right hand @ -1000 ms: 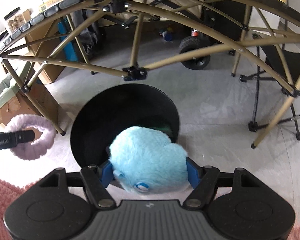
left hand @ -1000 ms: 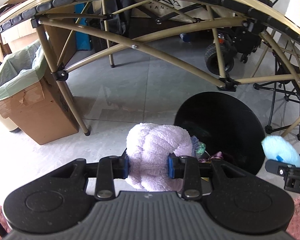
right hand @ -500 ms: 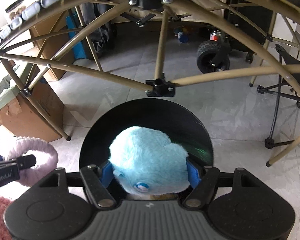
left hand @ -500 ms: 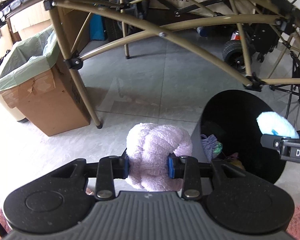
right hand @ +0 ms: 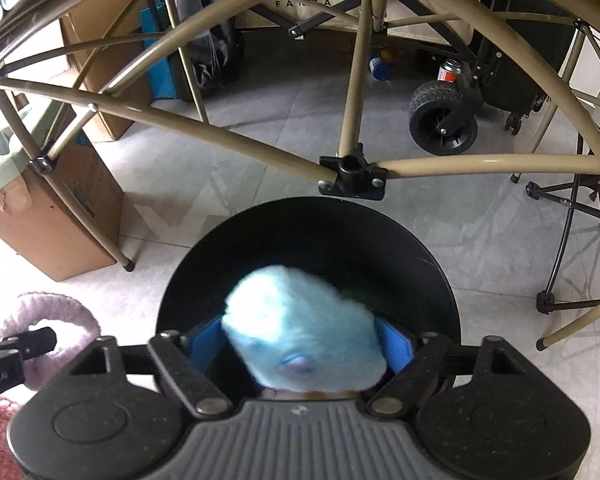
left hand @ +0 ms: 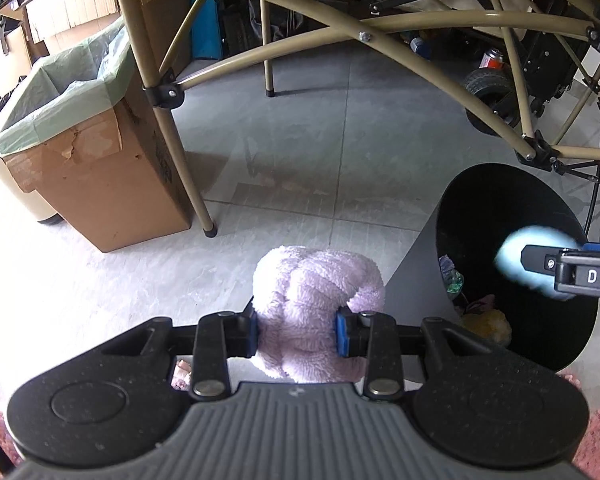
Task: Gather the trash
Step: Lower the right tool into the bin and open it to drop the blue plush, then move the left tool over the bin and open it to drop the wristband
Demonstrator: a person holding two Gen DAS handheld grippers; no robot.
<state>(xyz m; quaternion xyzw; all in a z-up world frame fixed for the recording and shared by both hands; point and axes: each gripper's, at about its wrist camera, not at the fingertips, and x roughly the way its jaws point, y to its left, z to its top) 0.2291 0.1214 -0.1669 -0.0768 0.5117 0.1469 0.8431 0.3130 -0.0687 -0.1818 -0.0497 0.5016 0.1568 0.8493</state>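
My left gripper [left hand: 297, 334] is shut on a fluffy purple plush [left hand: 316, 280], held over the floor just left of the black round bin [left hand: 500, 208]. My right gripper [right hand: 298, 344] hangs over the bin [right hand: 300, 232] and its jaws are opening. The pale blue plush [right hand: 296, 312] is blurred between the blue pads, which stand clear of its sides. From the left wrist view the blue plush [left hand: 512, 252] shows above the bin's mouth. Several small scraps [left hand: 486, 322] lie inside the bin.
A cardboard box with a green liner [left hand: 80, 148] stands at the left by a tan table leg [left hand: 188, 168]. The table's frame arches overhead. A black wheel [right hand: 444, 124] and a folding stand [right hand: 560, 272] are behind and right. Pink rug [left hand: 596, 440] lies at the near edge.
Both grippers have drifted closer to the bin, with the right one centred over it. The right jaws have spread away from the blue plush, which now looks blurred. The left grip is unchanged.
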